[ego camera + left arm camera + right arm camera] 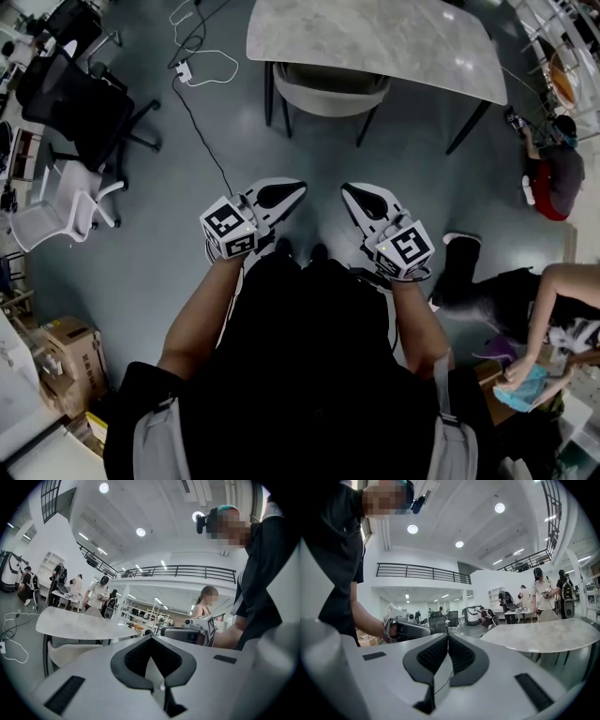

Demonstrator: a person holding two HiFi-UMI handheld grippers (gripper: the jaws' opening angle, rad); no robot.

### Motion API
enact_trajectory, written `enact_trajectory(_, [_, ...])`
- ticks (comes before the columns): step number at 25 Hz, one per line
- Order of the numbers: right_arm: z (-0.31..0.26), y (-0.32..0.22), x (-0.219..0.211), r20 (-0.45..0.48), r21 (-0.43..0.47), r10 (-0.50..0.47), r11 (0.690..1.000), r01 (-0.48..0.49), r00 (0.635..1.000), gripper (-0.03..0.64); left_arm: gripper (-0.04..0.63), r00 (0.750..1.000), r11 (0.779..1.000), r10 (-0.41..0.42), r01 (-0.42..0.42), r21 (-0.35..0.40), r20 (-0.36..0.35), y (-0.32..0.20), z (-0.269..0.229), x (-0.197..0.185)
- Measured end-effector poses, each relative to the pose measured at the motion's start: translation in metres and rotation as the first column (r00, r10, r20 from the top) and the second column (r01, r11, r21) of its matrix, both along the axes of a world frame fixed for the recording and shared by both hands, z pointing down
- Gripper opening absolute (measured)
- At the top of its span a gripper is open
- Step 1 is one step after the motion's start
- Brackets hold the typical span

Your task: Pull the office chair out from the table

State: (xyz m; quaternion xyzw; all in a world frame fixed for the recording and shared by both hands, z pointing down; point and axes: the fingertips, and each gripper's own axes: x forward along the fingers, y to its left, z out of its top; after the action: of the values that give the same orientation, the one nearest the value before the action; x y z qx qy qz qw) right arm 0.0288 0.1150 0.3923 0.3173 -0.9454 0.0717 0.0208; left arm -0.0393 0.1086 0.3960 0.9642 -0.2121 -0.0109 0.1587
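Note:
A pale shell chair [328, 89] on dark legs stands tucked under the near edge of the grey marble-top table [375, 42], far ahead of me. My left gripper [298, 187] and right gripper [347, 190] are held side by side in front of my body, well short of the chair, both shut with nothing between the jaws. In the left gripper view the chair [65, 651] shows under the table [79, 625], beyond the closed left gripper [149, 637]. The right gripper view has the closed right gripper [448, 634] with the table [543, 637] to its right.
A black office chair [84, 103] and a white chair [61, 202] stand at the left. A white cable and power strip [183, 67] lie on the grey floor by the table. Cardboard boxes [66, 361] sit lower left. People [553, 173] are at the right.

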Motion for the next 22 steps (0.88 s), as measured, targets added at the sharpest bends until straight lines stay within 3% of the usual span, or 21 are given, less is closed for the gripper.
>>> enact_trajectory(9, [0.011,-0.02,0.007,-0.004,-0.035,-0.022,0.999,0.022,1.0,0.02,0.008,0.999,1.0,-0.023,0.023,-0.003,0.028,-0.024,0.005,0.007])
enact_trajectory(15, [0.026,-0.031,0.004,-0.018,-0.048,-0.032,0.998,0.031,0.999,0.018,0.008,0.999,1.0,0.008,-0.007,-0.007,0.044,-0.039,0.013,0.007])
enact_trajectory(22, [0.025,-0.07,0.006,-0.018,-0.041,-0.013,0.999,0.012,1.0,0.02,0.008,1.0,1.0,0.027,-0.027,-0.014,0.012,-0.083,0.016,0.002])
